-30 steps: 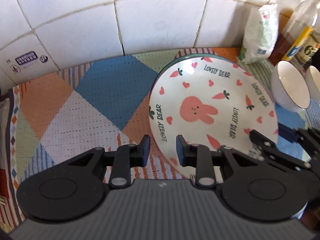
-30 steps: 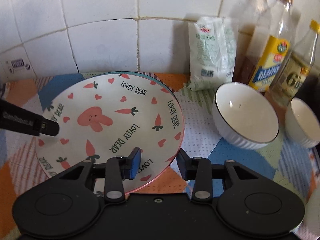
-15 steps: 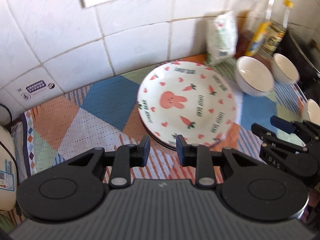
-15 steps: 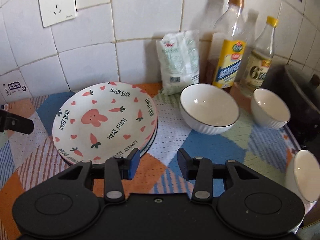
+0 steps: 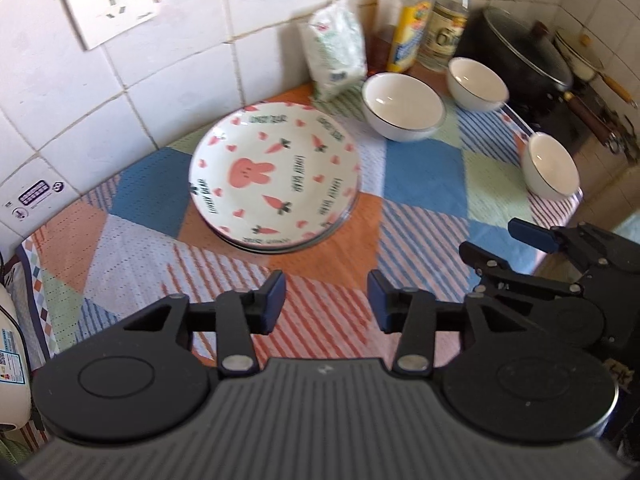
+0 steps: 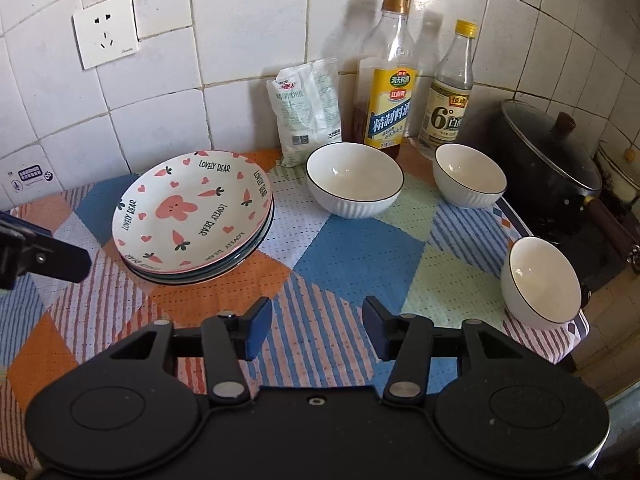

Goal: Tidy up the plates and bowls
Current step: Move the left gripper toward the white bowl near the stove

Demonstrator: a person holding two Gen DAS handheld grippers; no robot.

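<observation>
A stack of plates, topped by a white rabbit-and-carrot plate (image 5: 276,176) (image 6: 192,216), rests on the patchwork cloth near the wall. Three white bowls stand apart to its right: a large one (image 5: 403,106) (image 6: 354,178), a middle one (image 5: 476,84) (image 6: 469,176), and a small one (image 5: 551,164) (image 6: 540,282) at the cloth's right edge. My left gripper (image 5: 326,306) is open and empty, well back from the plates. My right gripper (image 6: 317,328) is open and empty; it also shows in the left wrist view (image 5: 508,240).
A white packet (image 6: 306,110) and two bottles (image 6: 390,92) (image 6: 450,96) stand against the tiled wall behind the bowls. A black lidded pot (image 6: 548,172) sits on the stove at the right. A wall socket (image 6: 106,36) is above the plates.
Both grippers have let go of the rabbit plate and pulled back and up from the stack. Their jaws now stand wider apart. The plate lies flat on the stack.
</observation>
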